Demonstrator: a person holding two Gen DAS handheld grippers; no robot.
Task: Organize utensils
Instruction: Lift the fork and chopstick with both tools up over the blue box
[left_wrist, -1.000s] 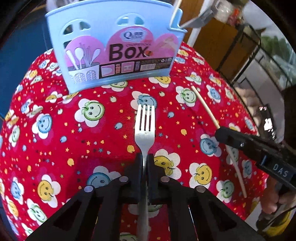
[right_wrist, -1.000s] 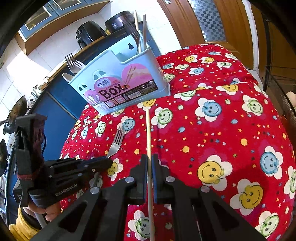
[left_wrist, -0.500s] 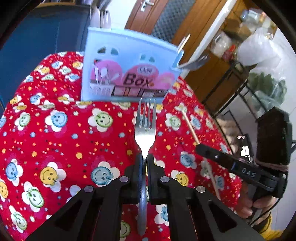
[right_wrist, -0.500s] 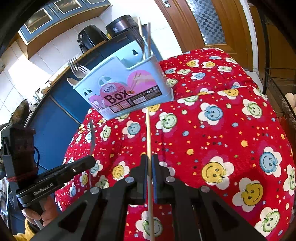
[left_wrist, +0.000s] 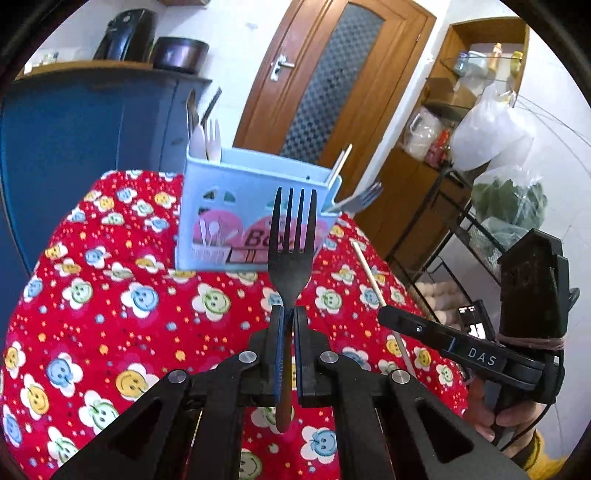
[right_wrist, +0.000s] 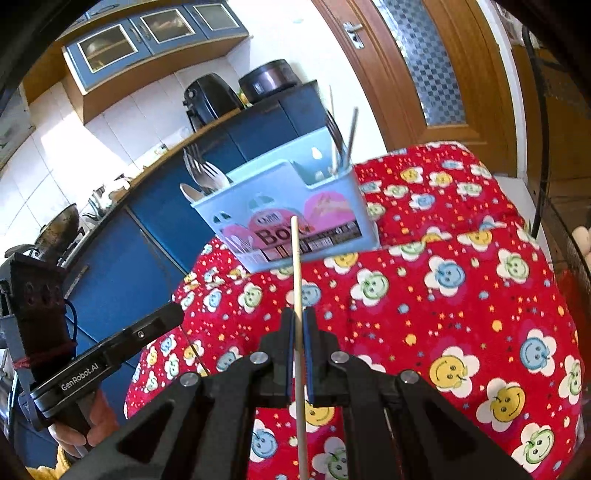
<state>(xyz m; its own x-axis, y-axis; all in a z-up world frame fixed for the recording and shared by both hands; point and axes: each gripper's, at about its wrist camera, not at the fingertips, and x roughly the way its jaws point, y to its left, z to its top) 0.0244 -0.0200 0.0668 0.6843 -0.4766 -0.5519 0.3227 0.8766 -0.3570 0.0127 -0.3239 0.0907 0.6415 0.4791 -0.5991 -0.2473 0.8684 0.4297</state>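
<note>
My left gripper (left_wrist: 289, 314) is shut on the neck of a metal fork (left_wrist: 291, 236), held in the air with its tines pointing at the light blue utensil box (left_wrist: 221, 192) at the far side of the table. My right gripper (right_wrist: 300, 317) is shut on a wooden chopstick (right_wrist: 295, 266), also lifted and pointing at the box (right_wrist: 332, 206). The box holds forks and spoons at its left end and chopsticks with a fork at its right end. In the left wrist view the right gripper (left_wrist: 384, 317) shows at the right with the chopstick (left_wrist: 369, 275).
A red cloth with smiley flowers (left_wrist: 110, 314) covers the table. A blue cabinet (left_wrist: 74, 122) with appliances stands behind, beside a wooden door (left_wrist: 325, 81). A wire rack with bags (left_wrist: 495, 206) stands at the right. A hand (right_wrist: 77, 424) holds the left gripper's handle.
Both grippers have risen off the cloth with their utensils. The fork and the chopstick now hang in the air, and both views have tilted up toward the box and the room behind.
</note>
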